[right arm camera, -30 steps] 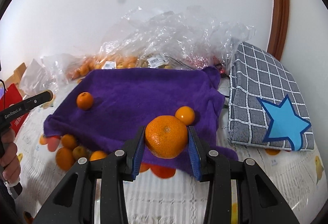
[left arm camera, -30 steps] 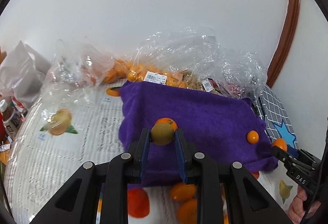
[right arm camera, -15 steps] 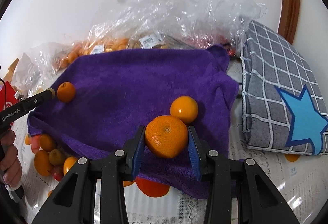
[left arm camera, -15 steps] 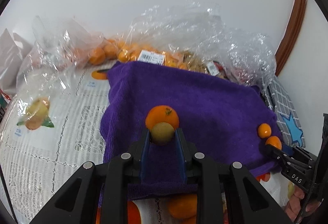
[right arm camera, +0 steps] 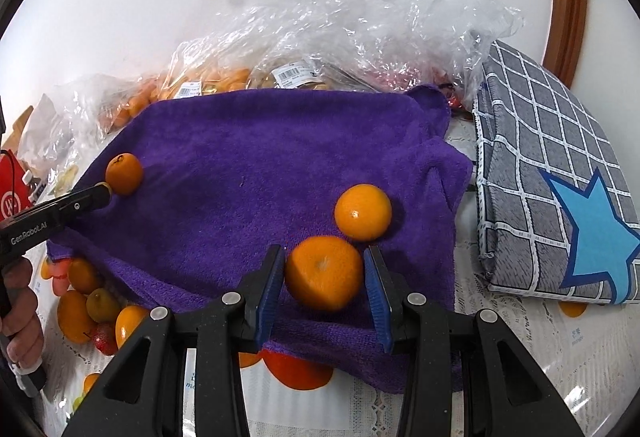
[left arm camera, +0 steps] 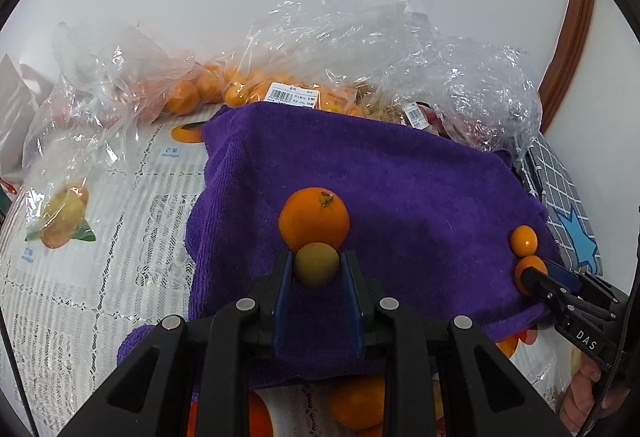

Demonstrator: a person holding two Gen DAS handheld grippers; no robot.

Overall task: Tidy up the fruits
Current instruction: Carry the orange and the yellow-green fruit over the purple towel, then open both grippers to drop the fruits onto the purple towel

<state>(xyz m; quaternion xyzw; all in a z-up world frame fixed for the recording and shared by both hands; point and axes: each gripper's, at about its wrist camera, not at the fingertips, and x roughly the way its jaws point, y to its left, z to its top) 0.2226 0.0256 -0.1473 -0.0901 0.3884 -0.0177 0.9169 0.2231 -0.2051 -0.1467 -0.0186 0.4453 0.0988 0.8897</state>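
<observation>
The left gripper [left arm camera: 316,269] is clamping a small yellow-green fruit [left arm camera: 316,264] between its blue pads, and it is hovering low over the purple towel [left arm camera: 400,197] with that fruit just in front of, and seemingly touching, an orange [left arm camera: 314,219] lying on the towel's left side. The right gripper [right arm camera: 325,277] is standing wider: a large orange [right arm camera: 323,273] is sitting between its fingers with a sliver of gap showing at each pad, so I judge it is resting on the towel and not being squeezed, though I cannot be certain. Another orange [right arm camera: 363,212] is lying just beyond it and slightly to the right, near but apart.

The relation that matters is straight ahead: each gripper's fruit is lying directly along its fingers, next to a neighbour already on the cloth. These fruits are round, so no long axis is deciding the grip. The left gripper is nearer the left pair, the right gripper nearer the right pair. More loose fruit [right arm camera: 94,307] is waiting on the counter [right arm camera: 520,357] off the towel's near-left edge, closest to the left hand.

Writing: the left gripper's side, seen from the right camera, is reading "GenRobot.AI"; the right gripper's body, seen from the left camera, is showing "DAS". Barcode price stickers [left arm camera: 293,98] are sitting on the clear produce bags [left arm camera: 360,49] behind the towel, their print too small to read. A grey checked cloth [right arm camera: 560,197] with a blue star is lying to the right.
</observation>
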